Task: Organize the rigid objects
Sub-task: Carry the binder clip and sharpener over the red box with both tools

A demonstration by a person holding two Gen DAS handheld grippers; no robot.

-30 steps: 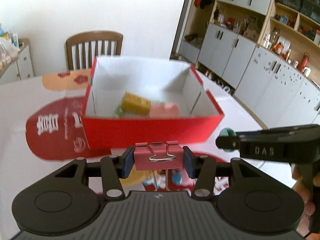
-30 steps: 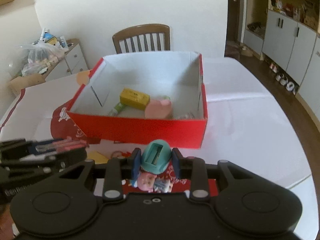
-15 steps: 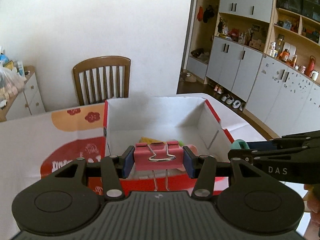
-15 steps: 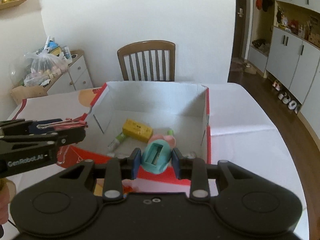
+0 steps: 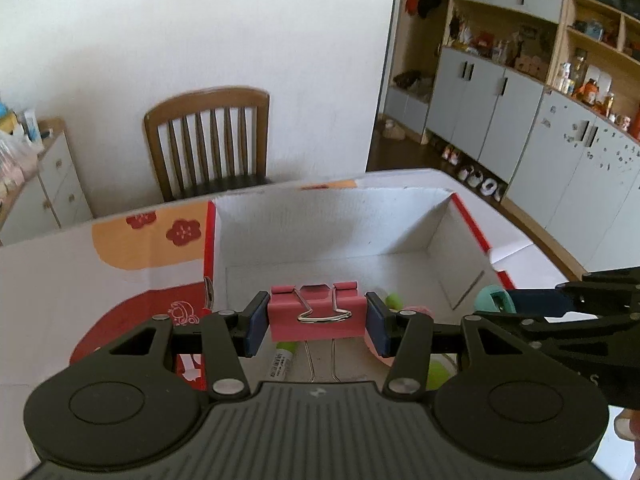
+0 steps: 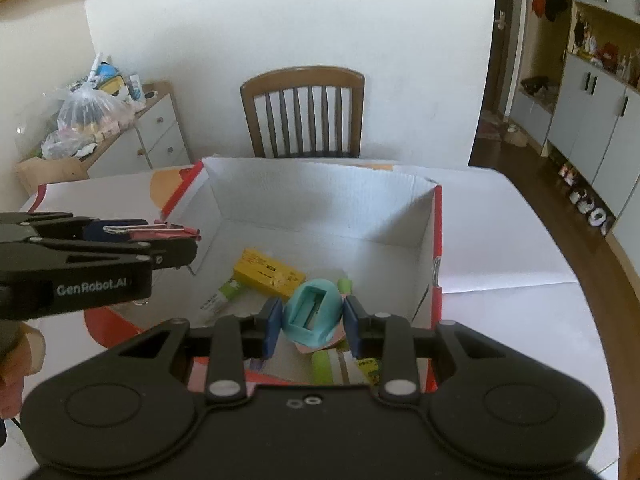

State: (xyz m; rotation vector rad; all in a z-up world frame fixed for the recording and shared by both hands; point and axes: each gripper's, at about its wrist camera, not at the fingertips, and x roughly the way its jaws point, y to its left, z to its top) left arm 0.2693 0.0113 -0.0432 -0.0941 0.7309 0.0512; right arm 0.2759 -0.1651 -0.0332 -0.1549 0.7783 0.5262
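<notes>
- Left gripper [image 5: 318, 322]: clamped on a pink binder clip [image 5: 318, 316], over the red box's [image 5: 476, 220] near-left part.
- Right gripper [image 6: 311, 316]: pinching a teal sharpener [image 6: 313, 314], above the box's contents.
- Inside: yellow block [image 6: 269, 272], green tubes.

Left hand-held gripper [image 5: 318, 322], right hand-held gripper [image 6: 312, 318]: both clamped, angled down.

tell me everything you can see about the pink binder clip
The pink binder clip looks like painted metal with two silver wire handles, one folded over its face, one hanging down. The left gripper holds it by both ends between blue pads, in the air above the near left part of the red box.
</notes>
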